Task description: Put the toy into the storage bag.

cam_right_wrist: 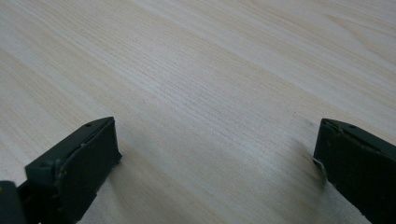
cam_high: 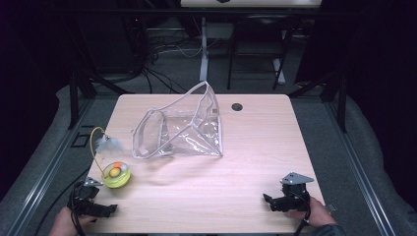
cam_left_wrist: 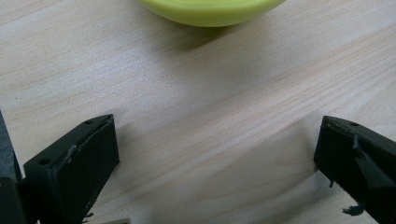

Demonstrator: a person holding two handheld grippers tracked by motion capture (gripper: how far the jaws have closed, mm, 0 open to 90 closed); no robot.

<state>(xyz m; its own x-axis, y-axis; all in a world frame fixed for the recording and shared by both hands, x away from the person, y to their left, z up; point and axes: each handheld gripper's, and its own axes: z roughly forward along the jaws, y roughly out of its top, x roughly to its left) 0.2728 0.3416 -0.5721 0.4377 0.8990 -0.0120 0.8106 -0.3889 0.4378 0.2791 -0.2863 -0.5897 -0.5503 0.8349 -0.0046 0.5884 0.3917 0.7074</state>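
Note:
A clear plastic zip pouch [cam_high: 179,129] lies open on the far middle of the wooden table [cam_high: 246,162]. Near the left edge stands a yellow-green toy [cam_high: 116,175] with orange and white balls in its bowl, a curved yellow wire and a white feather [cam_high: 105,144]. My left gripper [cam_high: 109,210] rests at the front left corner, open, with bare wood between its jaws; the toy's green rim [cam_left_wrist: 210,10] shows just ahead of it. My right gripper [cam_high: 268,200] sits at the front right, open over bare wood [cam_right_wrist: 210,116].
A small dark round hole [cam_high: 237,106] marks the table's far side. Black frame posts and rails flank the table, and cables and desk legs stand on the floor beyond.

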